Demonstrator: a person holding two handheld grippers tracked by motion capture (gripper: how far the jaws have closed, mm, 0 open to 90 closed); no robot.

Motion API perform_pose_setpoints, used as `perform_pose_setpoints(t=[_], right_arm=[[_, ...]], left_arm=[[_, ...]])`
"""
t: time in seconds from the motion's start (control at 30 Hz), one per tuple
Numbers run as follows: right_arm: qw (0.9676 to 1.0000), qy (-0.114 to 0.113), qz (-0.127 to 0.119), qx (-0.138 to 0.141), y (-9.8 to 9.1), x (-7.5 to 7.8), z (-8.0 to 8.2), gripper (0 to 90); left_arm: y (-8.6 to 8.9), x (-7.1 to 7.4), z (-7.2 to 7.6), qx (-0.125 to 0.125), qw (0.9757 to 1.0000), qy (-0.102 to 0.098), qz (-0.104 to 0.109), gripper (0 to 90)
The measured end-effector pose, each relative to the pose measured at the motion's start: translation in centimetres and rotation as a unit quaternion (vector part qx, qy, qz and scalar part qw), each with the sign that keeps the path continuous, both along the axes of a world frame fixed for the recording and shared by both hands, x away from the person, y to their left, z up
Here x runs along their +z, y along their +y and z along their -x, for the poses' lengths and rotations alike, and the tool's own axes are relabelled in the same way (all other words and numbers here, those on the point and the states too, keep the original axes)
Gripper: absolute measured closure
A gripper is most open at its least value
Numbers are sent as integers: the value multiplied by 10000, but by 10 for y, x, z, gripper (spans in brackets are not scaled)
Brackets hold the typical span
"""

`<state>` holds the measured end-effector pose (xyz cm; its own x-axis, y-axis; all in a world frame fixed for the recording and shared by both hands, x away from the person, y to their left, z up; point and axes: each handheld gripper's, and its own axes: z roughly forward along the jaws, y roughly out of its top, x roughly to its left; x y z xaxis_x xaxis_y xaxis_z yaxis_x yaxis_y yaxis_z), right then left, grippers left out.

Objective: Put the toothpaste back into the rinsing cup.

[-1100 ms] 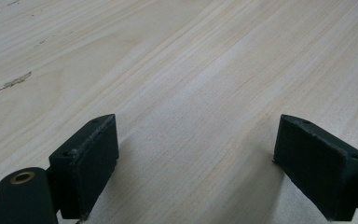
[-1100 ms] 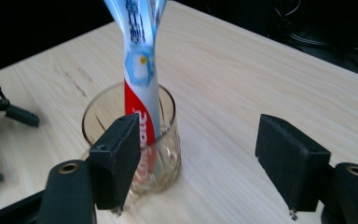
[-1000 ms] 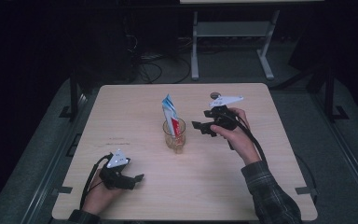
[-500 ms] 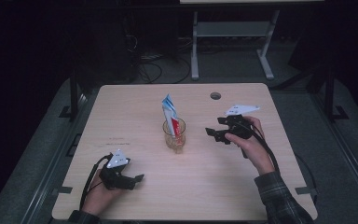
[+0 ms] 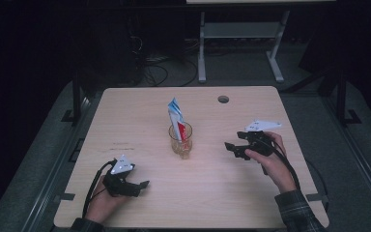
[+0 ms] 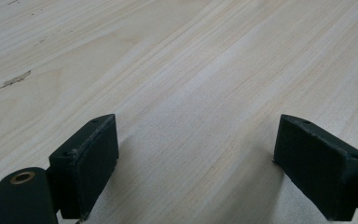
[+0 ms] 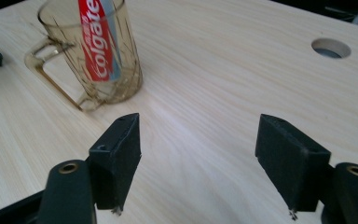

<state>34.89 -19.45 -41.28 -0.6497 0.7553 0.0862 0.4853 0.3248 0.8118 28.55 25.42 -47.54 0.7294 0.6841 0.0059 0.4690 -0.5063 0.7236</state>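
While the high view places the left gripper (image 5: 142, 184) low at the table's (image 5: 125, 121) near left corner, we find in the left gripper view that its jaws stand wide apart over bare wood, grasping nothing. We see the right gripper (image 5: 229, 146) held just off the surface at the right, its jaws likewise spread and empty, pointing toward the mug (image 5: 180, 140) at the table's middle, near it but apart. We read in the right gripper view a clear amber mug (image 7: 93, 51) with its handle toward the camera and a red Colgate toothpaste tube (image 7: 98, 37) upright inside; its top is cut off there. From above, lettering cannot be made out. Beyond sits a round cable hole (image 5: 223, 99), then a white stand (image 5: 236, 34) in the dark.
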Motion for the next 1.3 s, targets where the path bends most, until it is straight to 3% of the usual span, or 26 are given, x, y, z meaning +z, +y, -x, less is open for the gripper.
perform_pose_setpoints(t=[0.53,1.3], right_arm=[[9998,90,86,-157,-32,-15,26,302],[9973,441,246,-532,-74,-48,64,294]], left_arm=[[0,0,0,0,10000,0,2,131],[0,0,0,-10,10000,-2,-10,131]])
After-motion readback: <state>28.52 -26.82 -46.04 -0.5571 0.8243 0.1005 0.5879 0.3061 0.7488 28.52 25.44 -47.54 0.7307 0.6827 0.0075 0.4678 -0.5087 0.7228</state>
